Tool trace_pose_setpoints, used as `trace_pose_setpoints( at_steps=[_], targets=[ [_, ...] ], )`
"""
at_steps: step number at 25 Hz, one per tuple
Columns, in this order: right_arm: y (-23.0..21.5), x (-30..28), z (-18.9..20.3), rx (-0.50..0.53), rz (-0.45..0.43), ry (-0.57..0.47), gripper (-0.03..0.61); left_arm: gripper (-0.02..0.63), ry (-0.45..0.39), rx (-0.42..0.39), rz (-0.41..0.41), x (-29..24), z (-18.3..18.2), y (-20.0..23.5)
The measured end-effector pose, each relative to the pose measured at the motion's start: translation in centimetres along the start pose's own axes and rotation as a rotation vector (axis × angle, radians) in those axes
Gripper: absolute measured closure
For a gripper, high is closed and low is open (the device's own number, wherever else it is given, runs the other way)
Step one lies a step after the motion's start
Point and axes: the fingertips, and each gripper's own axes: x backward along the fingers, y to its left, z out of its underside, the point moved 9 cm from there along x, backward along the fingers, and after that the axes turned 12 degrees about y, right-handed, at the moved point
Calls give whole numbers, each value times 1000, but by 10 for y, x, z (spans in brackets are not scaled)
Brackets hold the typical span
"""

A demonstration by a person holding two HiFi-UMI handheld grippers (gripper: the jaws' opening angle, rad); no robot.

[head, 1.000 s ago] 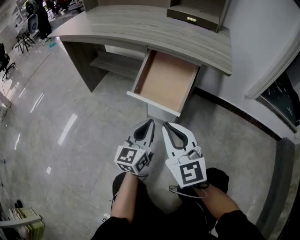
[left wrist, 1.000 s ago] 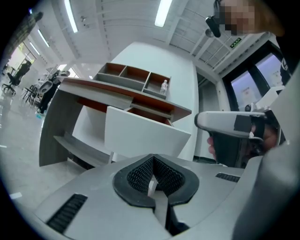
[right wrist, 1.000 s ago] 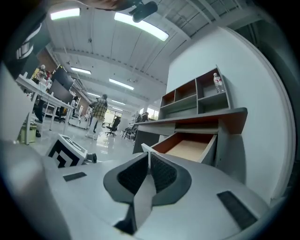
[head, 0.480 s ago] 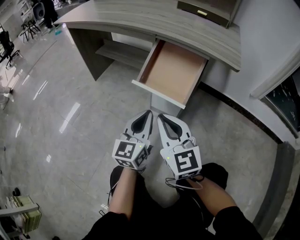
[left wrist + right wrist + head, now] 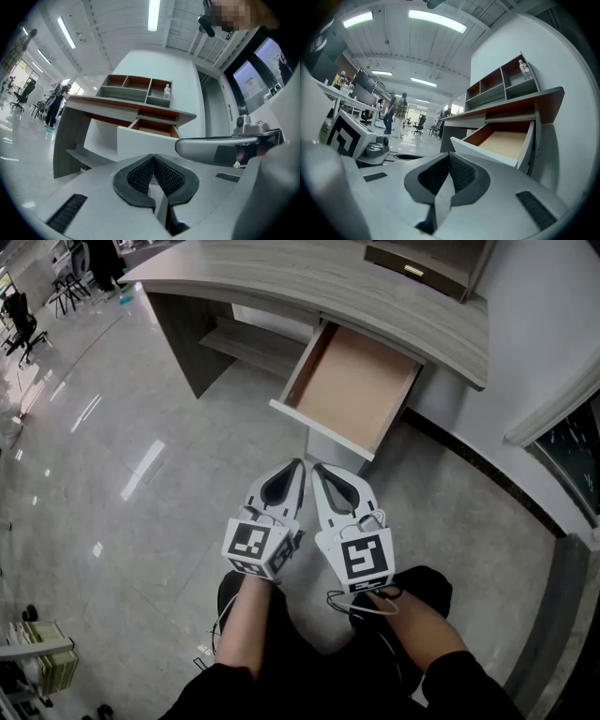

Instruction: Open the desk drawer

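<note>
Two grippers, side by side above the floor: my left gripper and my right gripper both have jaws pressed fully together. Just ahead of their tips the drawer stands pulled out from under the desk.

No legible word, number or brand in any view.

Left marker cube, on left tool: black-and-white square code pattern on its faces. Not letters, nothing to read off.

Right marker cube, on right tool: same kind of square pattern, blocky black shapes on white. No text.

Bottle in the shelf unit standing on the counter: pale band around its middle, probably a label. Print too small to make out in either tool view.
</note>
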Motion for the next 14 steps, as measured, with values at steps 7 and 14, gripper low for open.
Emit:
trace_pose_setpoints(
  at_steps=[7, 14],
  targets=[
    [4, -4, -4, 16, -13, -13, 572, 611, -5, -5, -15, 5, -5, 1],
    [2, -8, -1, 16, -13, -1, 572, 611, -11, -16, -25, 6, -8, 4]
  ],
)
